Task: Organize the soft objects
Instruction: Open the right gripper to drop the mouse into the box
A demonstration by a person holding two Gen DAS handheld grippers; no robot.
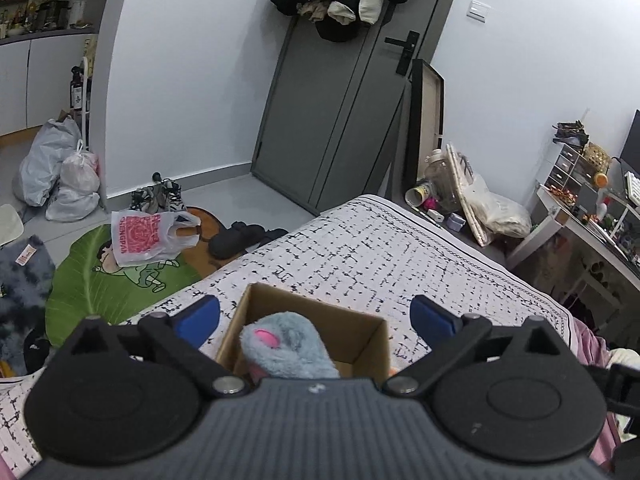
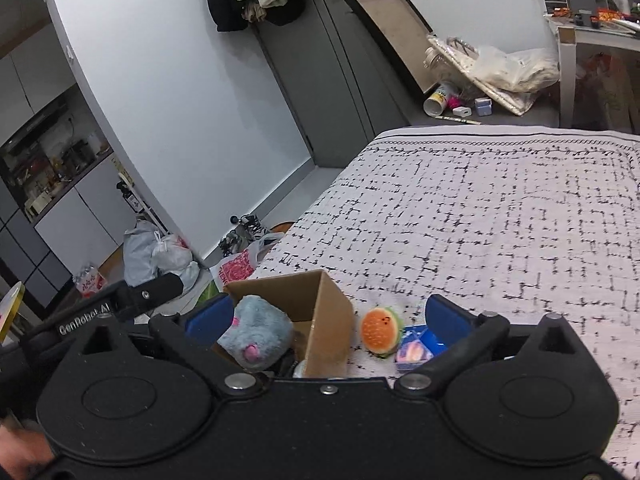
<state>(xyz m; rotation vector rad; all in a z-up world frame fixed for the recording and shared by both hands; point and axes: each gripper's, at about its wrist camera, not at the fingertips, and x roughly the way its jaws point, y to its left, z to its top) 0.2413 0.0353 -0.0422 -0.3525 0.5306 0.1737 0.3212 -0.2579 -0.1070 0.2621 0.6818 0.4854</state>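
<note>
Both grippers spread wide and empty above a cardboard box on the bed.

The left gripper (image 1: 315, 314) has its blue pads far apart with nothing pressed between them — the open cardboard box (image 1: 360, 334) sits on the bedspread (image 1: 400, 256) just below, and a grey plush toy (image 1: 288, 350) with a pink ear lies inside it. The right gripper (image 2: 328, 318) is equally wide, gripping nothing; its view shows the same box (image 2: 324, 320) with the plush toy (image 2: 258, 334) in it. Just beside the box, on the bedspread (image 2: 500, 220), lie a small hamburger toy (image 2: 380, 331) and a blue packet (image 2: 418, 346), touching each other. Beyond the bed, plastic bags (image 1: 60, 176) stand on the floor near a grey door (image 1: 332, 112).
</note>
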